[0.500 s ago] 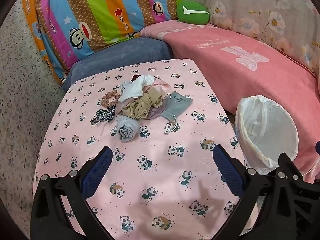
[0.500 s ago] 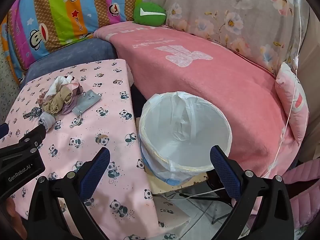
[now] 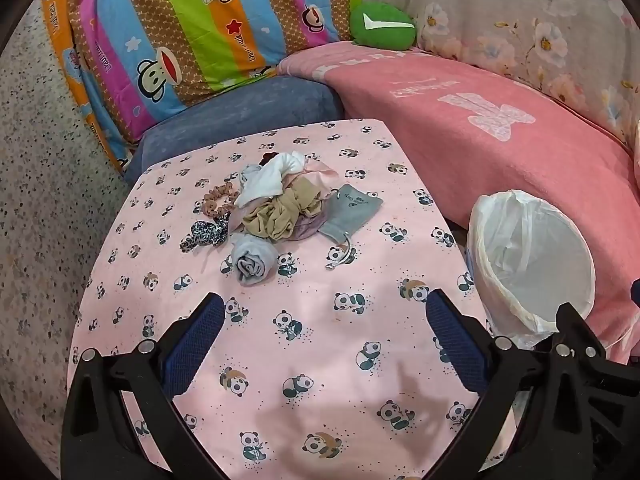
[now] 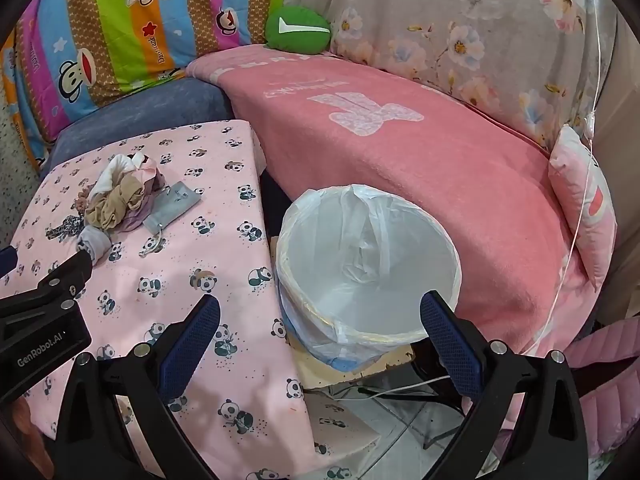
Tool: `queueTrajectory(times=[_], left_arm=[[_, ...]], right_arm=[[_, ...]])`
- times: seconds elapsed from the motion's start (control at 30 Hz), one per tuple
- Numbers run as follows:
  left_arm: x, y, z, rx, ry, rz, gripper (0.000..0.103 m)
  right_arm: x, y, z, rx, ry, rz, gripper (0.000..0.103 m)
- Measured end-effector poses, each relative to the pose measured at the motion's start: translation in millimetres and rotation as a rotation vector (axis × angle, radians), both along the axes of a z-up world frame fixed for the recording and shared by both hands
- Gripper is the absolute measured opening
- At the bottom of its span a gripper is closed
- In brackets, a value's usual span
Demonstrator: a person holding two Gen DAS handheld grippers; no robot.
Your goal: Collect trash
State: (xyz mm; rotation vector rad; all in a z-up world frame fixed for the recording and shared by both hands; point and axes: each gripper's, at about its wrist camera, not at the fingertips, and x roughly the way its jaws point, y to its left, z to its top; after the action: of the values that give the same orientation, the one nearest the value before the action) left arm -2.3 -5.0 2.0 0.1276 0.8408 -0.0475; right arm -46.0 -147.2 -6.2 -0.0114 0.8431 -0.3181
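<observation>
A pink sofa cover [image 4: 420, 184] fills the space ahead of and to the right of the right gripper's fingers, with a striped monkey-print cushion [image 3: 192, 36] and a green pillow [image 3: 382, 24] far beyond both pairs of fingertips. Nearer, a table under a pink panda-print cloth [image 3: 304, 352] spreads beneath the left gripper [image 3: 320, 332] — its blue-padded fingers [image 3: 196, 340] stand spread as wide as they go, with nothing between them but cloth. The right gripper [image 4: 320, 332] is likewise splayed wide and empty; a bin lined with a white bag [image 4: 368, 264] sits just ahead of and between its fingers, off the table's right edge and below the sofa's front. From the left wrist view the same bin stands beyond the right finger, off to the side.

The trash lies well ahead of the left fingertips, toward the table's far half: a heap of crumpled cloth scraps [image 3: 280, 204] — white, tan and pale pink — with a grey drawstring pouch [image 3: 352, 212] touching its right side, a rolled grey scrap [image 3: 252, 260] nearest the fingers, a leopard-print scrunchie [image 3: 204, 234] at the heap's left, and a small pink scrunchie [image 3: 216, 200] just behind that
</observation>
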Motion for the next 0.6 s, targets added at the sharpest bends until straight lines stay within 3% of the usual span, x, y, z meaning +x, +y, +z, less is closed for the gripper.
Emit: queueTrajectory(times=[0.6], left_arm=[[-0.6,-4.1,5.1,-0.001,0.001,-0.005,0.096]], right_arm=[[0.3,-1.2,1.1,0.000,-0.003,-0.004,0.098]])
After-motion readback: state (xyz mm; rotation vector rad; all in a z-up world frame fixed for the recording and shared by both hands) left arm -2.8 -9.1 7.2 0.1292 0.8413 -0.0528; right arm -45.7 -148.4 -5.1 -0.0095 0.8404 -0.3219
